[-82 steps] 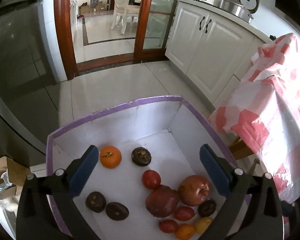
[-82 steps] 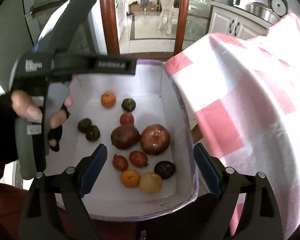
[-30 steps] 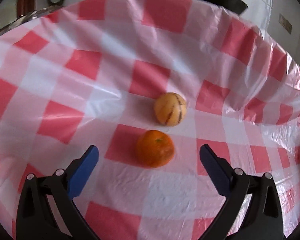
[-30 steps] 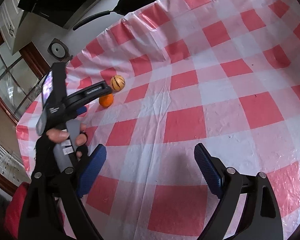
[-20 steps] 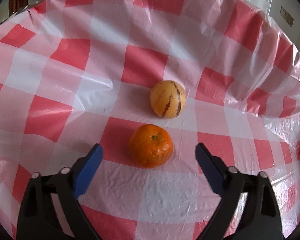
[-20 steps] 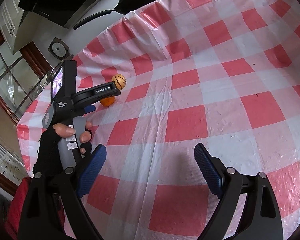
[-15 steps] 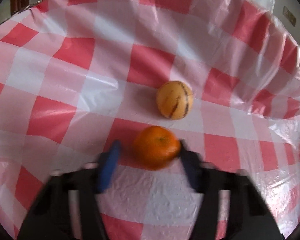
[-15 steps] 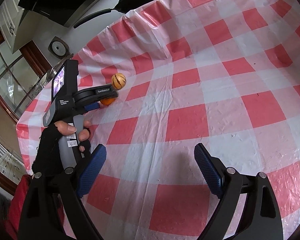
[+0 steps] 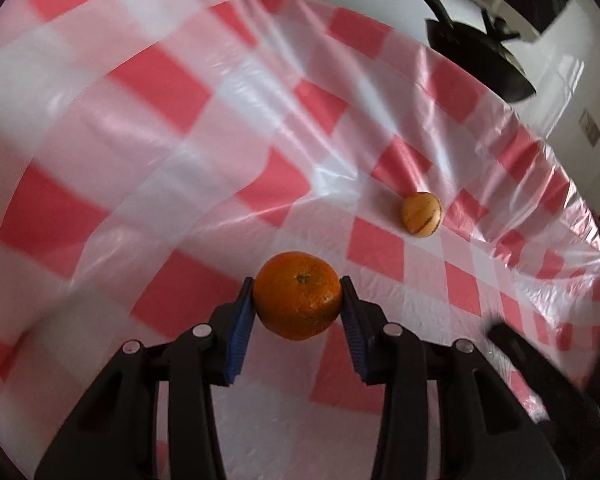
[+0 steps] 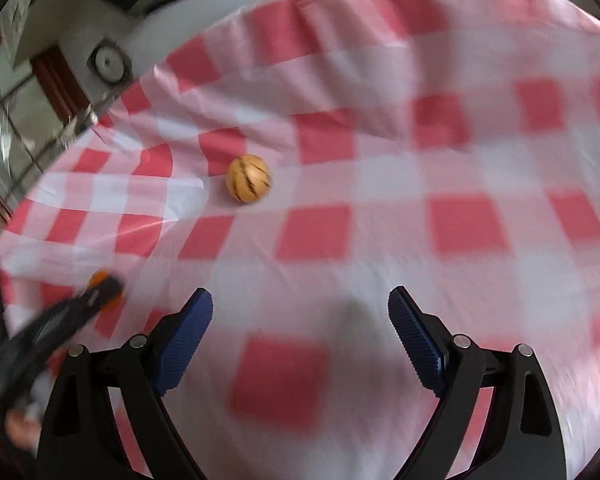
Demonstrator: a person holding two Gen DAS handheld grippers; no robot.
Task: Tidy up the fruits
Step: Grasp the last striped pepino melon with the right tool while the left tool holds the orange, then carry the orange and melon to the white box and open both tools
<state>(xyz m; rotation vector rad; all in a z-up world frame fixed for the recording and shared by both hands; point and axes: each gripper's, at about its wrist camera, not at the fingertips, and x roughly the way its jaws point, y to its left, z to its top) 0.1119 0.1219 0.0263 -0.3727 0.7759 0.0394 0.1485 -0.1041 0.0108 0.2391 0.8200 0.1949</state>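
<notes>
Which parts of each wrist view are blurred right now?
Left wrist view: checked tablecloth smeared at left, round orange mandarin in the left hand-held gripper sharp. Right wrist view: cloth smeared throughout, striped yellow fruit fairly clear, right hand-held gripper sharp.

Surface cover: a red-and-white checked plastic tablecloth (image 9: pixel 204 184) is spread over the surface, wrinkled and glossy.
Far edge: a dark pan (image 9: pixel 476 56) is seen beyond it.
Wall: a round fitting (image 10: pixel 108 62) is mounted.

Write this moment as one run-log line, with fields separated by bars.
left tool: shut on round orange mandarin | right tool: open, holding nothing | striped yellow round fruit: on red-checked plastic tablecloth
</notes>
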